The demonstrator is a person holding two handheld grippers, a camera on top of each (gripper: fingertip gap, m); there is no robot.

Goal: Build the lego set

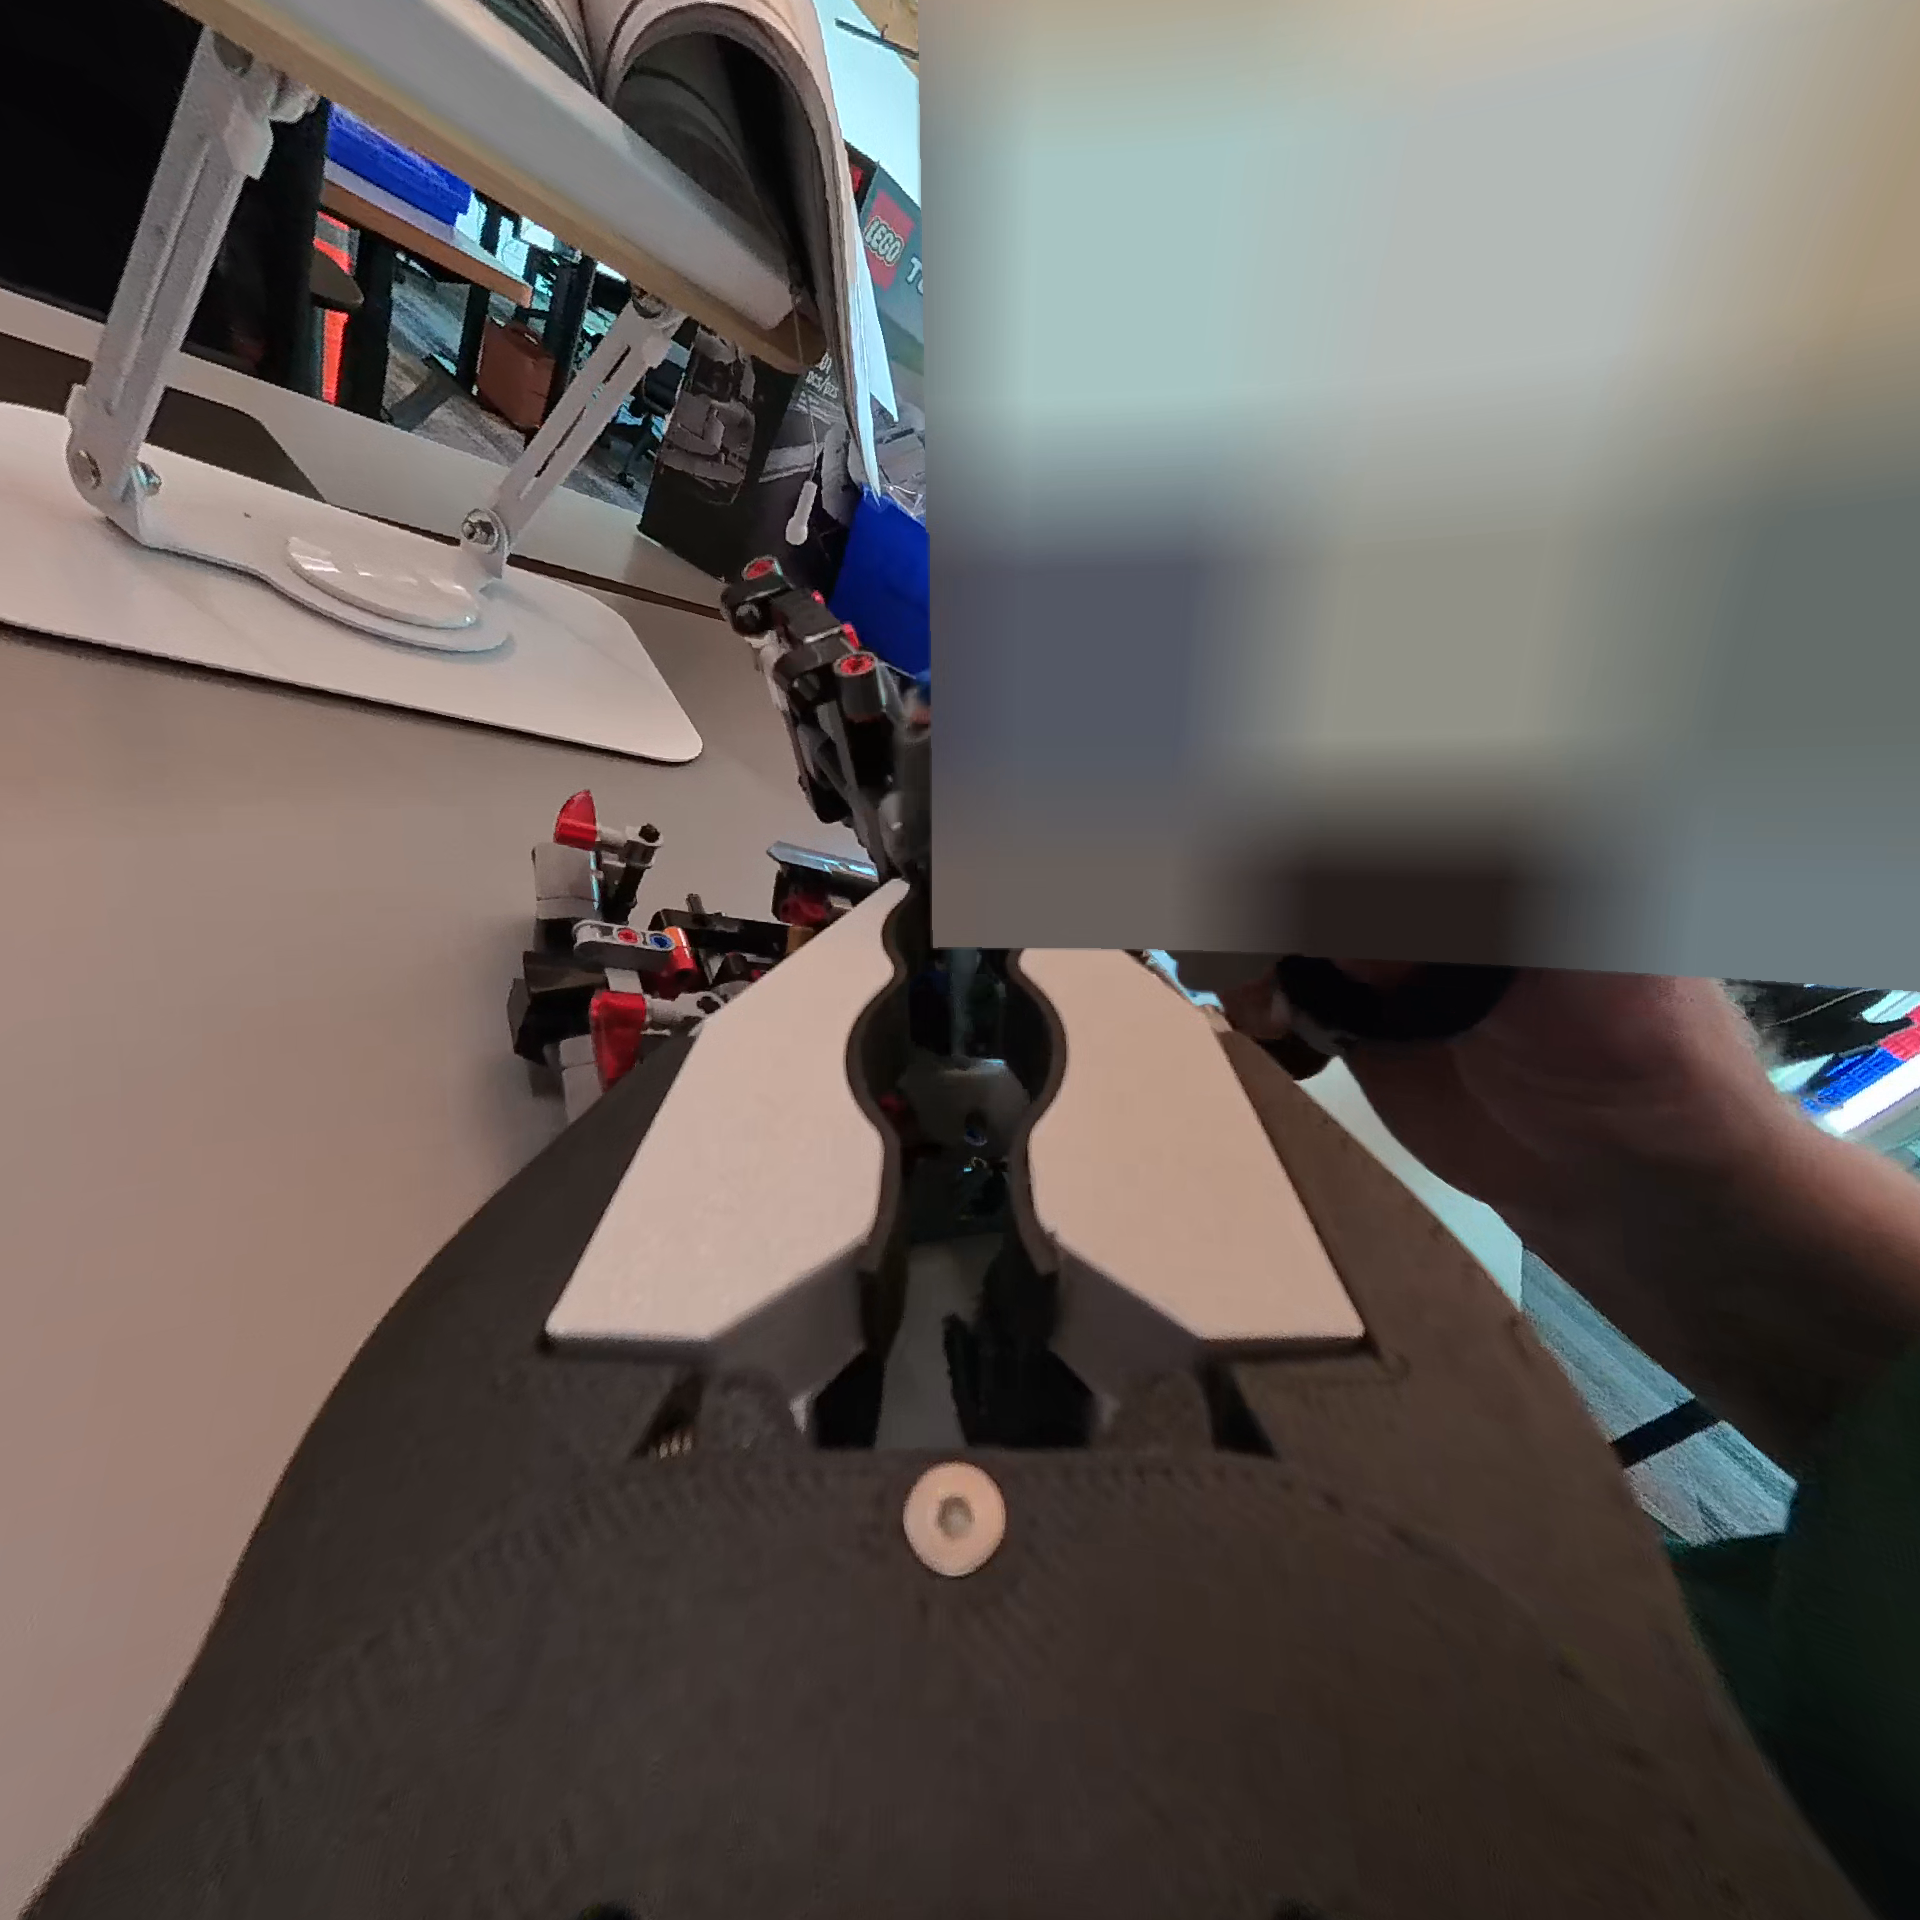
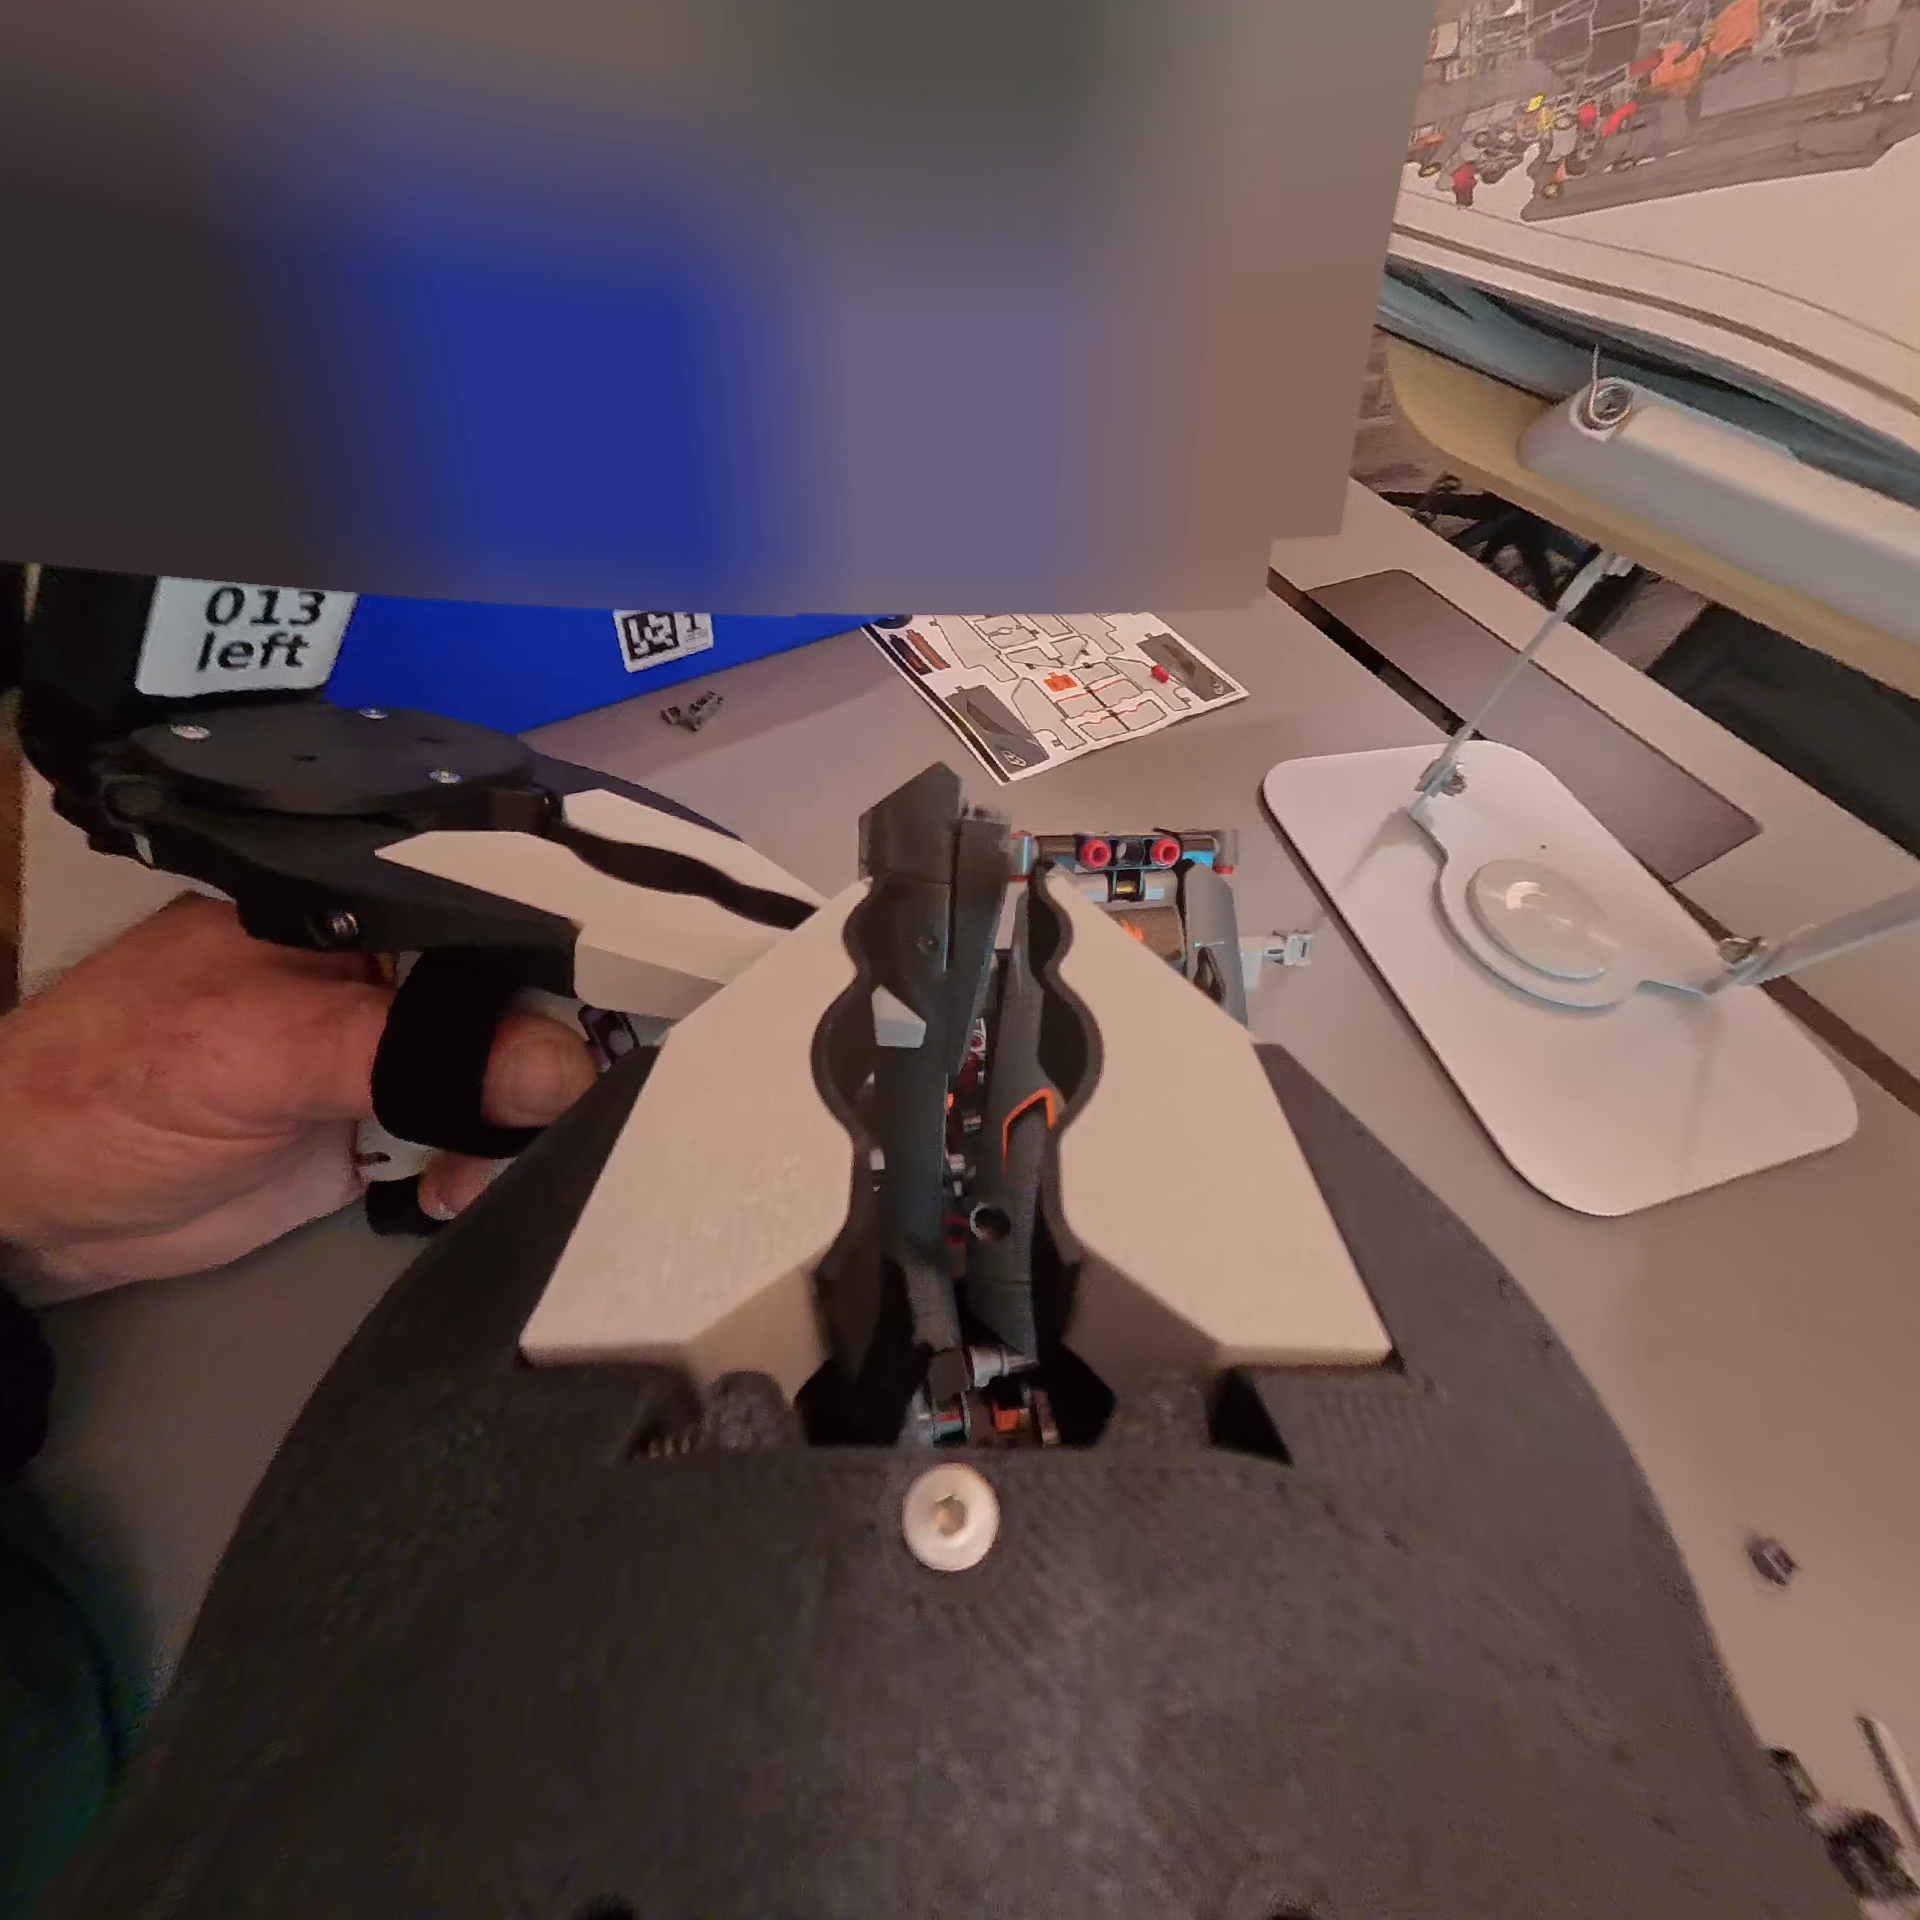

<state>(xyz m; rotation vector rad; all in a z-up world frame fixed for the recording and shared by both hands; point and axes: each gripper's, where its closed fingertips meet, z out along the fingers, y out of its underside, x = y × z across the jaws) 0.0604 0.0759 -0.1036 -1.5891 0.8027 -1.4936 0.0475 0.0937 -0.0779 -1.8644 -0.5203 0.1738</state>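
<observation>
My right gripper [image 2: 956, 888] is shut on a dark grey and black lego model [image 2: 925, 831] with orange trim and red pins, and holds it upright between the fingers. The model also shows in the left wrist view [image 1: 831, 686], raised above the table just past my left gripper [image 1: 961, 925]. The left gripper's jaws stand narrowly apart, and a blur patch hides its tips. In the right wrist view the left gripper [image 2: 800, 914] comes in from the left and its tips meet the model's side. A loose red, white and black sub-assembly [image 1: 623, 966] lies on the grey table.
A white book stand [image 2: 1558, 1039] holds the open instruction book [image 2: 1662, 156] at the right. A sticker sheet [image 2: 1060, 686] and a small dark piece [image 2: 691, 712] lie in front of a blue bin [image 2: 499, 665]. A person's hand [image 2: 156, 1091] grips the left gripper's handle. Both grippers' tips are close together, under 4 cm apart. Left tips and right tips are each some 25 centimetres from the small dark piece [image 2: 691, 712].
</observation>
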